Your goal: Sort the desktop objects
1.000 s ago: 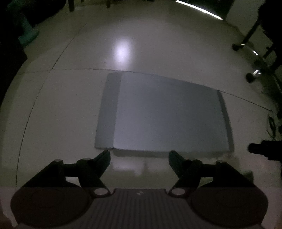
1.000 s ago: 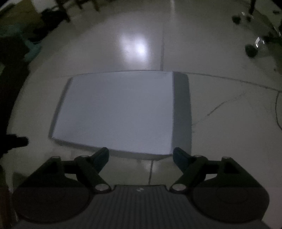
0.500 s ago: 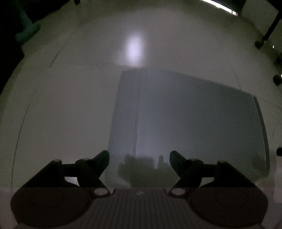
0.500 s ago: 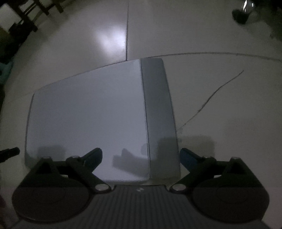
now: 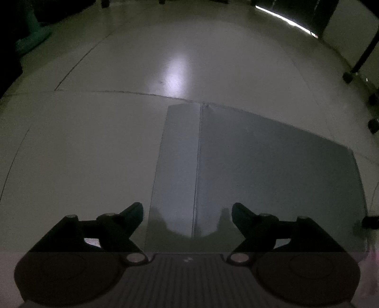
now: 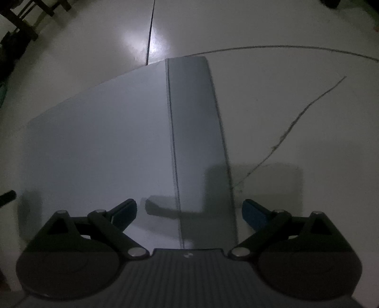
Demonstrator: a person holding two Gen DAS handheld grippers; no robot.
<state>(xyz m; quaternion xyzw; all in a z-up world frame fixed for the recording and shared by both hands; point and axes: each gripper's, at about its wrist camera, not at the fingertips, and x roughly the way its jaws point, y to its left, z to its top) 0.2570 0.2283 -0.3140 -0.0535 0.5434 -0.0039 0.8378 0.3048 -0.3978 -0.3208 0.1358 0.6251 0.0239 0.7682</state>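
A flat grey sheet point(image 5: 272, 177) lies on the pale tiled floor, with a narrow folded strip point(image 5: 180, 165) along its left side. My left gripper point(image 5: 187, 209) points steeply down over that strip's near end, jaws opening, nothing pressed between the fingers. In the right wrist view the same sheet point(image 6: 106, 142) shows a darker strip point(image 6: 196, 130) on its right side. My right gripper point(image 6: 189, 206) hangs over that strip's near end, wide open and holding nothing. Both grippers cast shadows on the sheet.
The room is dim, with a lamp glare on the tiles point(image 5: 176, 73). A chair base with casters point(image 5: 350, 75) stands at the right and a green object point(image 5: 30, 30) at the far left. A thin crack point(image 6: 296, 128) crosses the floor beside the sheet. Dark furniture legs point(image 6: 21, 21) are far left.
Both grippers have come down much closer to the grey sheet, whose near edge now lies under their fingers. Both pairs of jaws stand wider than before.
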